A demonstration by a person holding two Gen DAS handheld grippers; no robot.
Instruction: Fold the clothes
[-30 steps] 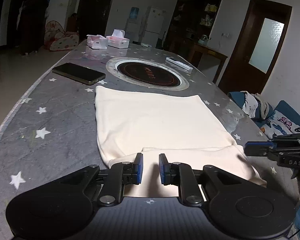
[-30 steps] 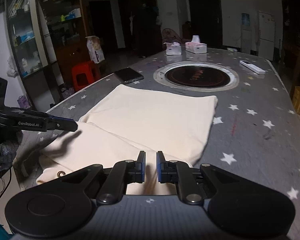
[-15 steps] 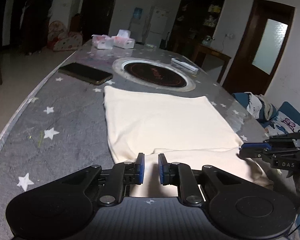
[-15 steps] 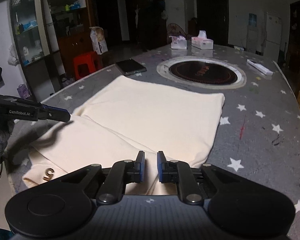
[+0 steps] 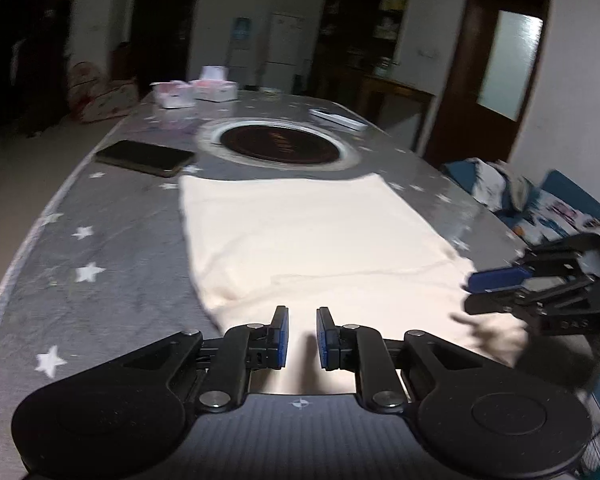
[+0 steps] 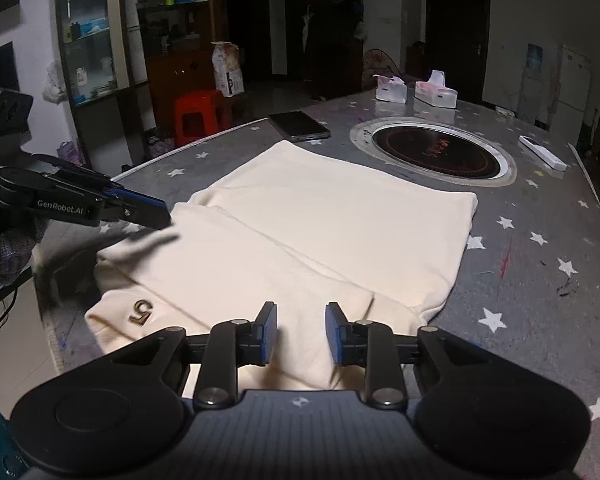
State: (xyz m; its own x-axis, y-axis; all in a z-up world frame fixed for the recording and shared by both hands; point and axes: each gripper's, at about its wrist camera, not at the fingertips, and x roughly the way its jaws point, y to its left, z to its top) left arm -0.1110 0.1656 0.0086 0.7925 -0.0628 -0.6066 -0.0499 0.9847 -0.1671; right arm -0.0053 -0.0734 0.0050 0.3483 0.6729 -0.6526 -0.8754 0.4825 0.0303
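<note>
Cream garment (image 6: 300, 240) is lying flat on the starry table (image 6: 540, 280), its near edge doubled over toward the burner ring (image 6: 436, 152). Right gripper (image 6: 300, 332) is opening its jaws wider than a second ago and letting the fold settle, while left gripper (image 5: 298, 336) is staying narrowly parted, pinching nothing visible

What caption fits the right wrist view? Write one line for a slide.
Right gripper, jaws opening, over a folded cream garment on a grey star-print tablecloth.
</note>
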